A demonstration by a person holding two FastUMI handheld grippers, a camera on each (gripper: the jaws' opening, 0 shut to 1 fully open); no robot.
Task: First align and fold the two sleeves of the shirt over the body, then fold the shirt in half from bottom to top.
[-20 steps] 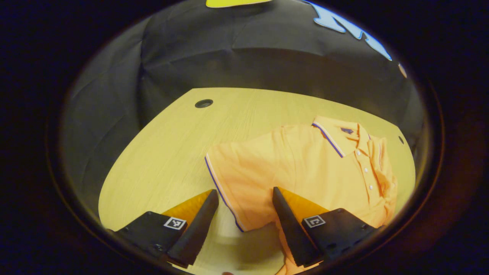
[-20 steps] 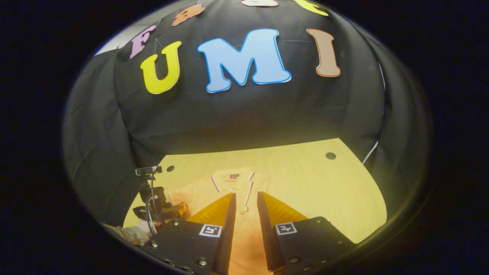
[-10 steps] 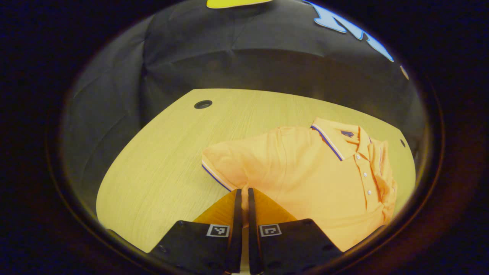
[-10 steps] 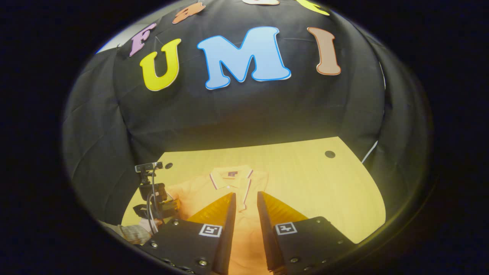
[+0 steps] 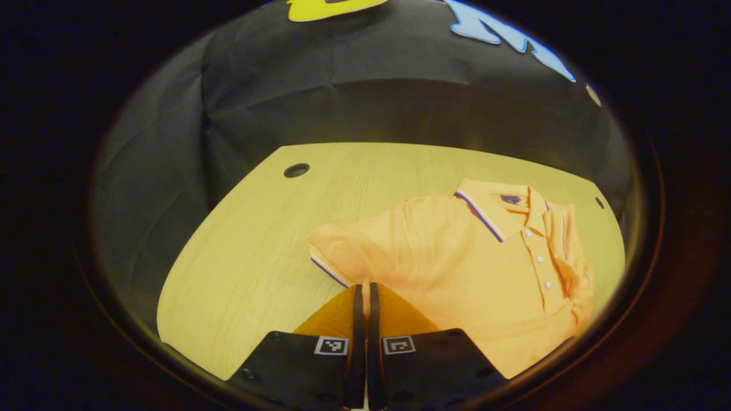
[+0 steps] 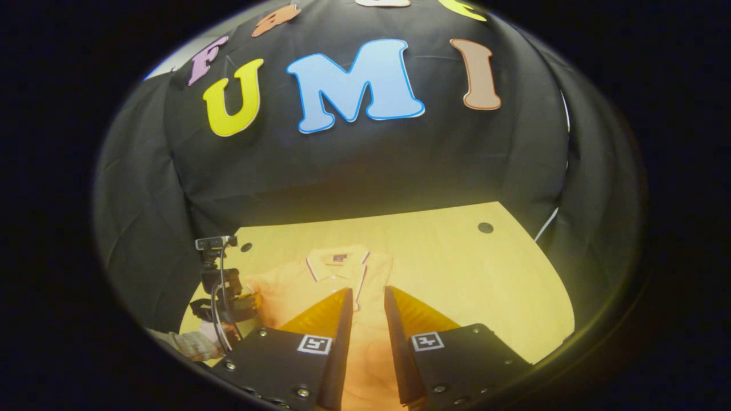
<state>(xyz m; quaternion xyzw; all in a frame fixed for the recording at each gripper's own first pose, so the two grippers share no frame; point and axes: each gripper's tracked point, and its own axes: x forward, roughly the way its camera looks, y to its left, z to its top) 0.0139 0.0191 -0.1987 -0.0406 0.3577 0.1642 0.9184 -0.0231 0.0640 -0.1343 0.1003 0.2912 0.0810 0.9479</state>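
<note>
Presently the orange polo shirt [image 5: 457, 268] lies face up on the wooden table [image 5: 251, 251], collar [image 5: 497, 205] toward the booth's back wall and hem toward the operator. In the left gripper view the left gripper [image 5: 363, 294] has its fingers pressed together on the striped cuff of the left sleeve [image 5: 337, 251]; the cloth rises in a soft ridge from the tips, which suggests the sleeve is pinched and lifted clear of the table. From these tongs the shirt body lies ahead and to the right, its long axis running from near the tips up toward the collar. The coming move therefore appears to be a carry rightward across that axis, laying the sleeve flat over the chest beside the button placket [image 5: 539, 260].

In the right gripper view the right gripper [image 6: 365, 299] stands over the lower middle of the shirt, fingers slightly apart with orange fabric showing through the gap; whether they press on cloth cannot be told. The left tongs are also seen there, at the left, at the sleeve [image 6: 251, 291].

The left hand is the nearer to the sleeve. The bottom-to-top fold is not yet done.
</note>
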